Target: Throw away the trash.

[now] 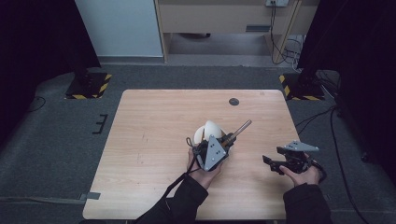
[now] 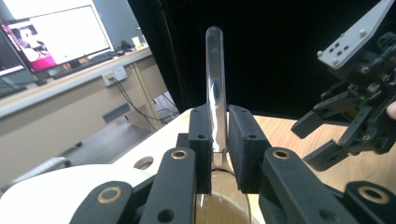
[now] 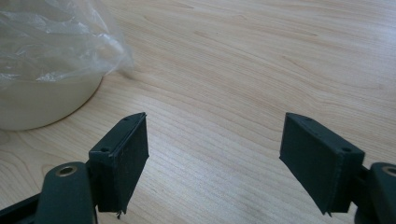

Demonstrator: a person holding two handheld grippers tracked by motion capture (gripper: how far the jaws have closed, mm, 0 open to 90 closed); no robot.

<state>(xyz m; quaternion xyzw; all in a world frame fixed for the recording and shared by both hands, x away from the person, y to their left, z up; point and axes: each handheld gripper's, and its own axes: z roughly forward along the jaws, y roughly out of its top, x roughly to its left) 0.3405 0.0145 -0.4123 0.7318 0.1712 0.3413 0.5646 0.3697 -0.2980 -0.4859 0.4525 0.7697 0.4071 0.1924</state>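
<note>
My left gripper (image 1: 219, 145) (image 2: 218, 135) is shut on the shiny metal handle (image 2: 215, 79) of a utensil. The handle (image 1: 240, 128) sticks out up and to the right over the table's middle. Just behind the gripper sits a white bowl (image 1: 208, 129) (image 2: 51, 193); what the utensil's lower end rests in is hidden. My right gripper (image 1: 270, 163) (image 3: 215, 154) hovers low over the wooden table (image 1: 154, 121) at the right, open, with nothing between its fingers. It appears as well in the left gripper view (image 2: 327, 135). The white bowl (image 3: 37, 105) carries crumpled clear plastic film (image 3: 56, 42).
A small dark round hole (image 1: 233, 101) marks the table's far edge. Bare wood lies left of the bowl and in front of the right gripper. A desk with a lit monitor (image 2: 51, 32) stands beyond the table; black curtains flank both sides.
</note>
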